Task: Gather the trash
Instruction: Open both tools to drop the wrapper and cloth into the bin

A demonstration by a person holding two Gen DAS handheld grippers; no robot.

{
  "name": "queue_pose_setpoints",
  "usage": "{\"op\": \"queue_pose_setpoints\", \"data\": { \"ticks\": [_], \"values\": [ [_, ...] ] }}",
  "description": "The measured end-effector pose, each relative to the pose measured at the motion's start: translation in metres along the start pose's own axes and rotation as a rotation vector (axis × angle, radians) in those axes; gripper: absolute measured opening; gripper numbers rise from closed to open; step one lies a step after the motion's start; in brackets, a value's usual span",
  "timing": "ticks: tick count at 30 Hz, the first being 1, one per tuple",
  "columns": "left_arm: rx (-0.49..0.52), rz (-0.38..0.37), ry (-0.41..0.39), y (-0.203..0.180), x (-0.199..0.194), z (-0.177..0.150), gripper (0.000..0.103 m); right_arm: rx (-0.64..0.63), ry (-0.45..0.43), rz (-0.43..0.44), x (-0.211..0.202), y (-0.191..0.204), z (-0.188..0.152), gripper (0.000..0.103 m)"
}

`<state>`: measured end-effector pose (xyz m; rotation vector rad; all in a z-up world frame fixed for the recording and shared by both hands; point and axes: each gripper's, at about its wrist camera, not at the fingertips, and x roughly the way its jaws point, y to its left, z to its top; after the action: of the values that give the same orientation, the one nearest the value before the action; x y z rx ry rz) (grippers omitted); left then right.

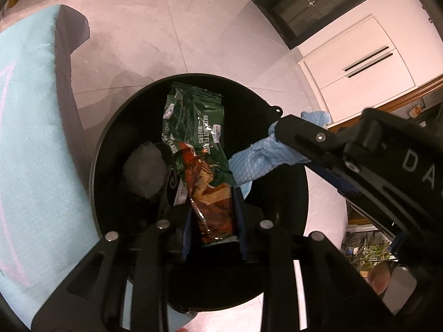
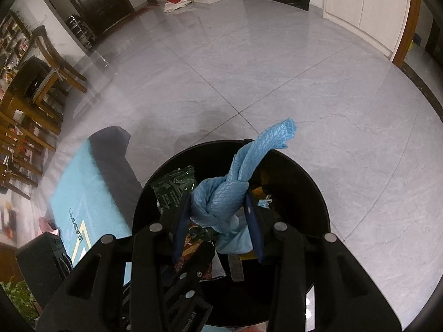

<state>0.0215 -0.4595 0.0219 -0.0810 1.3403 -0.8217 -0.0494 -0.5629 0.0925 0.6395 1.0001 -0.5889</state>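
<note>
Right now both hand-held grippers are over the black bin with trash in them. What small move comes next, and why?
Probably open the left hand-held gripper fully. Its wafer wrapper already hangs inside the black bin, pads barely on it, so it should drop straight in. The right hand-held gripper, clamped on the knotted blue cloth over the same opening, can release after.

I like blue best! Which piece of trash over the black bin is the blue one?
The knotted blue cloth, pinched in the right tongs above the round black bin. The other held piece, the green wafer wrapper in the left tongs, is shiny, not blue.
</note>
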Motion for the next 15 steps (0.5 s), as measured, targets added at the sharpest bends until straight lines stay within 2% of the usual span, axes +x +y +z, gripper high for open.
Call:
{"op": "queue_pose_setpoints", "data": {
  "ticks": [2,4,7,11,12,14,15],
  "values": [
    [0.005,0.000,0.002,-0.001,-0.002,0.000,0.035,0.004,0.000,-0.017,-0.002,-0.001,0.000,0.040],
    [0.009,-0.006,-0.005,-0.001,-0.006,-0.001,0.053,0.007,-0.001,-0.033,-0.004,-0.001,0.000,0.042],
    [0.014,-0.020,-0.038,-0.002,-0.017,-0.002,0.073,0.009,-0.018,-0.052,-0.011,-0.002,-0.001,0.055],
    [0.013,-0.049,-0.075,0.001,-0.042,-0.005,0.082,0.024,-0.065,-0.049,-0.027,0.000,-0.002,0.065],
    [0.011,-0.060,-0.095,0.003,-0.054,-0.007,0.088,0.024,-0.079,-0.045,-0.031,0.002,-0.003,0.066],
    [0.005,-0.071,-0.143,0.013,-0.079,-0.011,0.090,0.018,-0.124,-0.026,-0.046,0.010,-0.005,0.069],
    [-0.003,-0.077,-0.192,0.022,-0.098,-0.015,0.094,0.013,-0.141,-0.018,-0.050,0.013,-0.005,0.071]
  ]
}}
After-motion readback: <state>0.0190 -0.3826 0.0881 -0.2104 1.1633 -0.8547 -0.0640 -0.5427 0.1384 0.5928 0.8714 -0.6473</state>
